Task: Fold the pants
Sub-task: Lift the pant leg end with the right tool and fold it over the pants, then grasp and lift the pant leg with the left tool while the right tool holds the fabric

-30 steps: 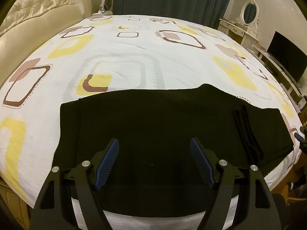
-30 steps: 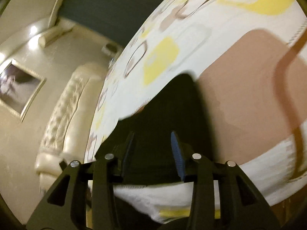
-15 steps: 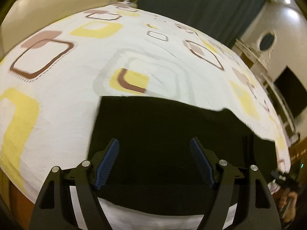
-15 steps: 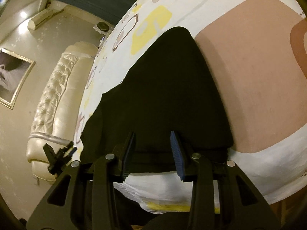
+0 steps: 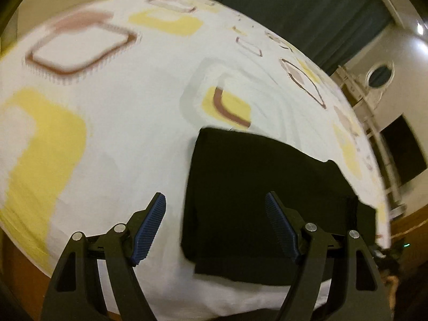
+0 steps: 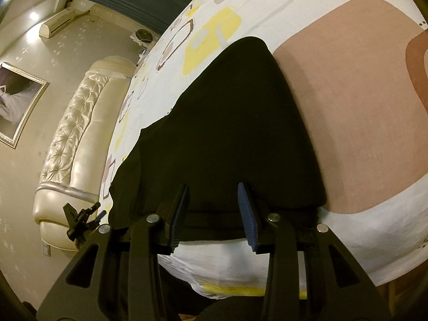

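Observation:
Black pants [image 5: 256,195] lie flat, folded into a rectangle, near the front edge of a bed with a white patterned sheet [image 5: 120,123]. My left gripper [image 5: 215,227] is open and empty, hovering over the pants' left edge. In the right wrist view the pants [image 6: 227,133] stretch away from me. My right gripper [image 6: 212,216] is open and empty, low over the pants' near end. The left gripper [image 6: 80,218] shows small at the pants' far end.
A cream tufted headboard [image 6: 72,139] stands at the bed's far side. Dark curtains [image 5: 307,10], a white dresser with an oval mirror [image 5: 378,76] and a dark TV screen [image 5: 404,155] are at the right. The bed's front edge drops off just below the pants.
My left gripper has swung left, from over the middle of the pants to their left edge. My right gripper has drawn back a little and steadied over the near end.

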Motion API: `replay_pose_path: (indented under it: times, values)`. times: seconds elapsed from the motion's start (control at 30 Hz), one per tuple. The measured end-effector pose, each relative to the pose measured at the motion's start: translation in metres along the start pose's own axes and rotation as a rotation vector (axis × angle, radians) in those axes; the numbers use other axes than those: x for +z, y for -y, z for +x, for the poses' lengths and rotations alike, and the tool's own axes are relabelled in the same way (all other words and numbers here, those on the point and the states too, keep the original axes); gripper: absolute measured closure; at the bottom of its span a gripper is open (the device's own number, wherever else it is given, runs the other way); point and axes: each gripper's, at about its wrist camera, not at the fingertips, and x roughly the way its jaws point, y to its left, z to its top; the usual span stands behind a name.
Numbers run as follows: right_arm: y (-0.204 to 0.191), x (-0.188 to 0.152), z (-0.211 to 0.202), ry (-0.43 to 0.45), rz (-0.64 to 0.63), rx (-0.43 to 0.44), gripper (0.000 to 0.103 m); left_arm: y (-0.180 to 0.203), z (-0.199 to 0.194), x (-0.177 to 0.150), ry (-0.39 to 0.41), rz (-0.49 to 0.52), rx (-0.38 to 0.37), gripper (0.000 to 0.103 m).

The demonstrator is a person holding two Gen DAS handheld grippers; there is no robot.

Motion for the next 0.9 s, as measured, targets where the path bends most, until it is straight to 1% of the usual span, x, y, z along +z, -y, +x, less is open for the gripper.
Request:
replay_pose_path:
  times: [0.07,0.13,0.23,0.27,0.3,0.37,0.4,0.43,0.47,0.5,0.53,0.6,0.63,0.7,0.83,0.9]
  values:
    - [0.001,0.0,-0.003,-0.001,-0.003,-0.001,0.064,-0.013,0.009,-0.003,-0.043,-0.028,-0.053,0.028]
    - [-0.001,0.0,-0.002,0.0,-0.004,-0.001,0.063,-0.018,0.02,-0.008,-0.086,-0.043,-0.104,0.028]
    - [-0.001,0.001,-0.002,0.0,-0.003,0.0,0.061,-0.014,0.028,-0.01,-0.096,-0.028,-0.123,0.028]
    - [-0.001,0.001,-0.002,0.001,-0.002,0.002,0.059,-0.011,0.032,-0.009,-0.103,-0.022,-0.141,0.028]
    - [-0.002,0.001,-0.001,0.002,-0.004,0.002,0.058,-0.007,0.036,-0.008,-0.114,-0.017,-0.155,0.032]
    - [-0.004,0.001,0.0,0.005,-0.009,0.0,0.055,-0.002,0.044,-0.006,-0.128,-0.004,-0.15,0.04]
    - [-0.005,0.001,0.0,0.007,-0.012,0.002,0.052,-0.001,0.047,-0.005,-0.134,0.0,-0.148,0.051]
    - [-0.007,0.001,0.001,0.008,-0.015,0.002,0.05,0.0,0.052,-0.004,-0.143,-0.004,-0.141,0.066]
    - [-0.008,0.001,0.002,0.009,-0.019,0.001,0.047,-0.003,0.054,-0.003,-0.151,-0.013,-0.142,0.071]
    - [-0.009,0.0,0.002,0.009,-0.023,0.004,0.044,-0.004,0.055,-0.002,-0.156,-0.022,-0.148,0.08]
    - [-0.011,0.001,0.003,0.01,-0.031,0.008,0.042,-0.005,0.056,-0.002,-0.167,-0.036,-0.167,0.086]
    - [-0.012,0.001,0.004,0.009,-0.047,0.011,0.036,-0.006,0.055,-0.003,-0.171,-0.049,-0.177,0.088]
    - [-0.014,0.002,0.004,0.009,-0.06,0.008,0.034,-0.003,0.053,-0.004,-0.165,-0.039,-0.168,0.088]
    - [-0.017,0.002,0.005,0.011,-0.074,0.006,0.028,0.001,0.05,-0.005,-0.156,-0.027,-0.156,0.089]
    - [-0.019,0.002,0.005,0.018,-0.09,0.017,0.022,0.009,0.04,-0.001,-0.141,-0.028,-0.151,0.09]
    - [-0.02,0.001,0.004,0.024,-0.092,0.026,0.018,0.017,0.031,0.002,-0.122,-0.007,-0.152,0.09]
